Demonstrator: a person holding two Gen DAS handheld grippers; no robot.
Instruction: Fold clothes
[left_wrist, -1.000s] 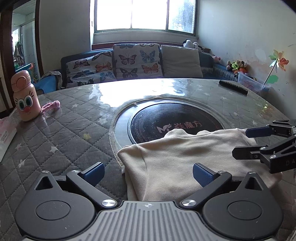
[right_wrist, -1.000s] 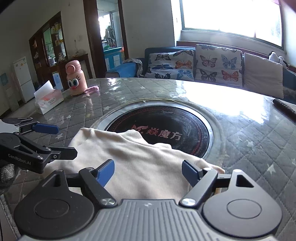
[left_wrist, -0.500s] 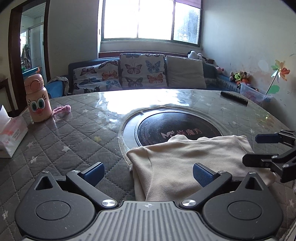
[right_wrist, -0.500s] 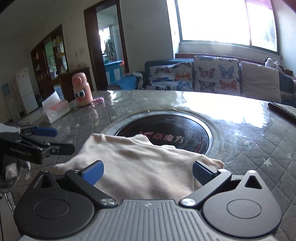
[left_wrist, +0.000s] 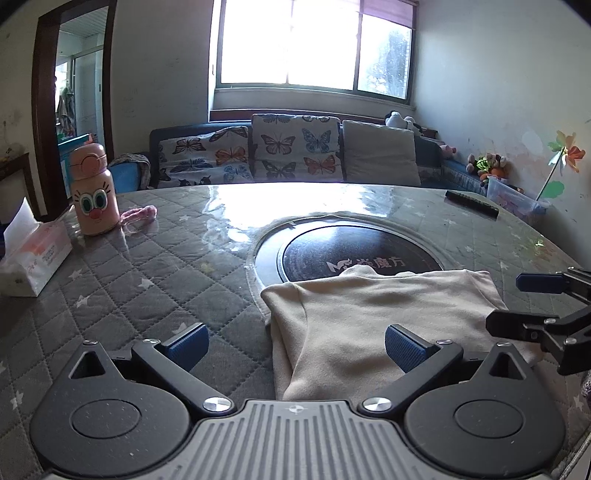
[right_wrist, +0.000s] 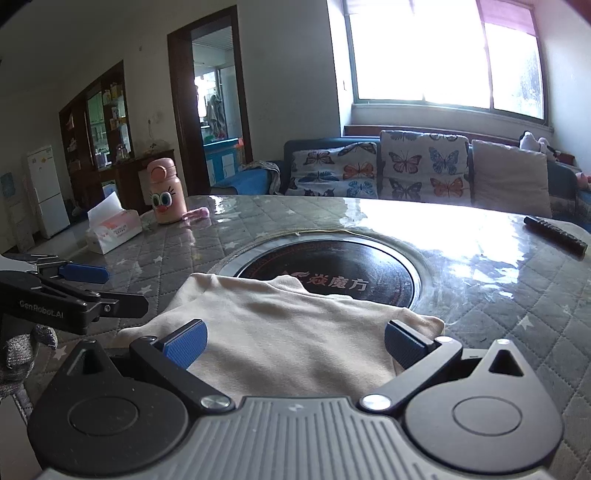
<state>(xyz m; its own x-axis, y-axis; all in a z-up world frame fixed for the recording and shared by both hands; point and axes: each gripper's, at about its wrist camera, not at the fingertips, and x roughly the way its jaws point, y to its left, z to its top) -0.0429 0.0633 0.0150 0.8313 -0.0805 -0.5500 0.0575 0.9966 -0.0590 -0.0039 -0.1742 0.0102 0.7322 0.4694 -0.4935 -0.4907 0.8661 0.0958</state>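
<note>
A: Where is the shirt (left_wrist: 373, 317)?

B: It lies folded flat on the quilted tabletop (left_wrist: 155, 273), near its front edge, with its far edge over the dark round plate (left_wrist: 354, 251) in the middle.

A: And the left gripper (left_wrist: 293, 341)?

B: Its fingers (left_wrist: 186, 341) are spread wide and hold nothing. One blue pad hangs over bare tabletop left of the shirt, the other over the cloth.

A: The right gripper (right_wrist: 293, 343)?

B: Spread wide too, with nothing in its grip. Both of its pads sit over the shirt, close to its left and right edges. Whether they touch the cloth I cannot tell.

A: Anything else around?

B: A pink bottle (left_wrist: 94, 192) and a tissue box (left_wrist: 33, 254) stand far left, and a remote (right_wrist: 554, 234) lies far right.
</note>
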